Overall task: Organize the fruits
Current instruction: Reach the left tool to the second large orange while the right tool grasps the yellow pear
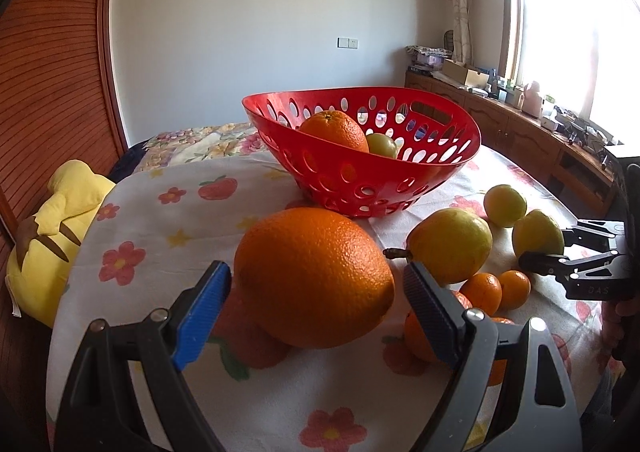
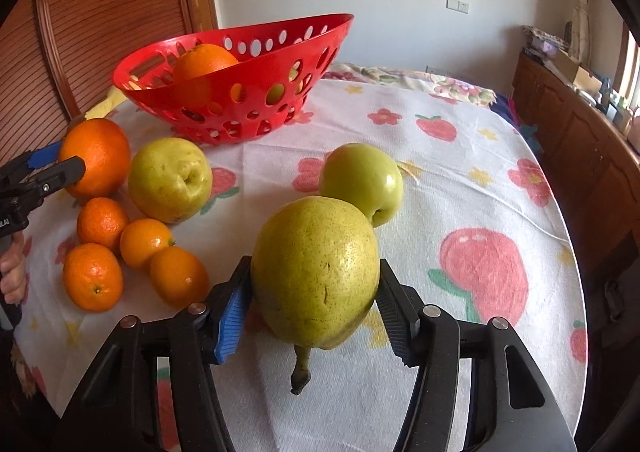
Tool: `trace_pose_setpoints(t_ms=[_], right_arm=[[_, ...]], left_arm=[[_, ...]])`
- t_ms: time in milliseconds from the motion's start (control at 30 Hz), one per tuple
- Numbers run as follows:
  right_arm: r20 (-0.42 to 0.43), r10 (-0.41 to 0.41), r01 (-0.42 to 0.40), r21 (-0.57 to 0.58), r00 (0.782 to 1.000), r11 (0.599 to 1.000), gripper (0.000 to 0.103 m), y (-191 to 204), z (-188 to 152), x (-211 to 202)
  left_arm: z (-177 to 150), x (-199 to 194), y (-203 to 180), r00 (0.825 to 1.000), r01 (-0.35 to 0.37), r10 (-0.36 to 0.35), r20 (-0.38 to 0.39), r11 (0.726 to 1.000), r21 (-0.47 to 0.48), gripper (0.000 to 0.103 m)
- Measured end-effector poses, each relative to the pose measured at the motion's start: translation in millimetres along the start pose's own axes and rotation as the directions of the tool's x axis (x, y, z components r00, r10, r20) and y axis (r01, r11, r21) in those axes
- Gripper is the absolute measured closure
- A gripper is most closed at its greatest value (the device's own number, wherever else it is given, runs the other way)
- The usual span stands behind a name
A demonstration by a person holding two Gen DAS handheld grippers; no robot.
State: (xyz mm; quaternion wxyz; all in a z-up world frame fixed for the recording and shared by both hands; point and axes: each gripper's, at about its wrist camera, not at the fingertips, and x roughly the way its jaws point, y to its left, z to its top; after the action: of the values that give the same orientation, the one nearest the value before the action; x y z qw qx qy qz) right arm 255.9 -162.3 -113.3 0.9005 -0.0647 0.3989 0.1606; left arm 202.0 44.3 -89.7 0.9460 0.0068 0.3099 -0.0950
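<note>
Straddling the large orange [image 1: 314, 278] on the flowered cloth [image 1: 160, 236], my left gripper [image 1: 316, 292] stands released, its pads apart from the peel. Only the right-wrist view shows my right gripper [image 2: 314, 306] clenched on a speckled pear [image 2: 316, 272], stem toward the camera, a green apple [image 2: 362, 178] behind. Only the left-wrist view shows a yellow plush toy [image 1: 56, 228] and the window [image 1: 576, 28]; the red basket [image 1: 400, 180] holds another orange [image 1: 334, 130].
</note>
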Motion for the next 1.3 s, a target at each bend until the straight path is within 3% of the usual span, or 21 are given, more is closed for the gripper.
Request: trace_pose_setpoints(t_ms=[300, 1000, 1300], right_arm=[[0.045, 0.039, -0.040, 0.022, 0.998, 0.999, 0.043, 2, -14, -22], [0.055, 0.049, -0.051, 0.041, 0.997, 0.998, 0.043, -1, -23, -16], [0.061, 0.045, -0.047, 0.032, 0.997, 0.998, 0.043, 1, -23, -17]], left_arm=[[1, 6, 0, 0.999, -0.011, 0.011, -0.035, 1.000, 0.006, 0.015], [-3, 29, -1, 0.988, -0.047, 0.048, -0.149, 0.999, 0.017, 0.014], [-2, 35, -1, 0.986, -0.056, 0.059, -0.158, 0.998, 0.021, 0.014]])
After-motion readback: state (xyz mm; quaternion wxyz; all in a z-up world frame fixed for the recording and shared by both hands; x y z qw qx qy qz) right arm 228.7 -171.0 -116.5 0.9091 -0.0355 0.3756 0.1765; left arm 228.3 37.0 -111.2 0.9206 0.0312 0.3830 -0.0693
